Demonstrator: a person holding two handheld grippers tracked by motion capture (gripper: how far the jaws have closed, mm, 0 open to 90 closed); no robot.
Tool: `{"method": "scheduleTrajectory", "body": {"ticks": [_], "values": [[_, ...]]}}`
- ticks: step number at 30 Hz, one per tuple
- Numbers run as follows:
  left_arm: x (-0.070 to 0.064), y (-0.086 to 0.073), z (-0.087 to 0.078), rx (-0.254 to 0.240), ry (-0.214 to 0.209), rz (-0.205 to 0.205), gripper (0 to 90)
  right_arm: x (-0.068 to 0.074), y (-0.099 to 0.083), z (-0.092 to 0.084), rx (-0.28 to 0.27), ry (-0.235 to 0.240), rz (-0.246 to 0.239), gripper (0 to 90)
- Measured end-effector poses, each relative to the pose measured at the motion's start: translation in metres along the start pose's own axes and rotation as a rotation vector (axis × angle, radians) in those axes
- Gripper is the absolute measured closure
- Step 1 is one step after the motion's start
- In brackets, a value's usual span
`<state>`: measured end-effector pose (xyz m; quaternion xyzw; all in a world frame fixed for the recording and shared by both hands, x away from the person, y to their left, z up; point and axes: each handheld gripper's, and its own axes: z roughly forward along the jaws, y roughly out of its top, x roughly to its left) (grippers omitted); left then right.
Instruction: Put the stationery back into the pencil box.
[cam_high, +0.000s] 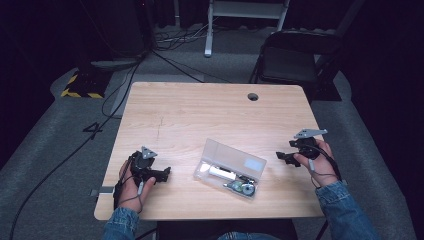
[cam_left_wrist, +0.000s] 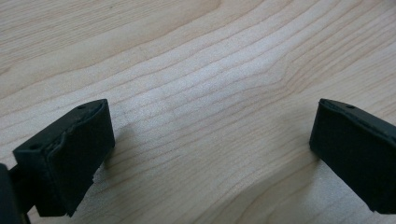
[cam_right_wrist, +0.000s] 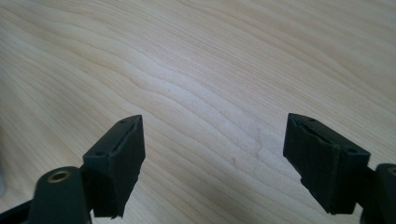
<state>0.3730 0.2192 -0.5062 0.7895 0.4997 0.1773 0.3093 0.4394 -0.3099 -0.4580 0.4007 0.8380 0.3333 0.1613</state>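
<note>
A clear plastic case (cam_high: 230, 170) lies with its lid up on the wooden table (cam_high: 200, 110), near the front edge. Inside it are a white tube-like item (cam_high: 221, 172) and a small round greenish part (cam_high: 247, 188). My left gripper (cam_high: 162, 173) rests on the table to the left of the case, jaws pointing toward it. In the left gripper view, the left gripper (cam_left_wrist: 210, 140) stands open over bare wood. My right gripper (cam_high: 282, 157) hovers to the right of the case. In the right gripper view, the right gripper (cam_right_wrist: 212, 149) is also open, with nothing between its jaws.
A round cable hole (cam_high: 253, 96) sits near the table's far edge. A dark folding chair (cam_high: 295, 55) stands behind the table at the right. Cables (cam_high: 100, 115) run across the grey floor at the left.
</note>
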Motion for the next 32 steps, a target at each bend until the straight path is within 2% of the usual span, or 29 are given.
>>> {"method": "scheduleTrajectory", "body": {"ticks": [5, 9, 15, 22, 23, 24, 32], "values": [[0.0, 0.0, 0.0, 0.0, 0.0, 0.0, 0.3, -0.004, -0.007, 0.009, 0.042, -0.01, 0.005, 21.3], [0.0, 0.0, 0.0, 0.0, 0.0, 0.0, 0.3, -0.007, -0.013, 0.017, 0.052, -0.016, 0.024, 21.3], [0.0, 0.0, 0.0, 0.0, 0.0, 0.0, 0.3, -0.004, -0.018, 0.028, 0.07, -0.023, -0.002, 19.7], [0.0, 0.0, 0.0, 0.0, 0.0, 0.0, 0.4, -0.003, -0.022, 0.032, 0.019, -0.018, 0.012, 14.9], [0.0, 0.0, 0.0, 0.0, 0.001, 0.0, 0.3, -0.001, -0.026, 0.035, -0.029, -0.029, 0.024, 10.3], [0.0, 0.0, 0.0, 0.0, 0.0, 0.0, 0.3, 0.0, -0.028, 0.038, -0.05, -0.039, 0.032, 8.9], [0.0, 0.0, 0.0, 0.0, 0.0, 0.001, 0.3, -0.001, -0.028, 0.038, -0.051, -0.027, 0.022, 8.9]]}}
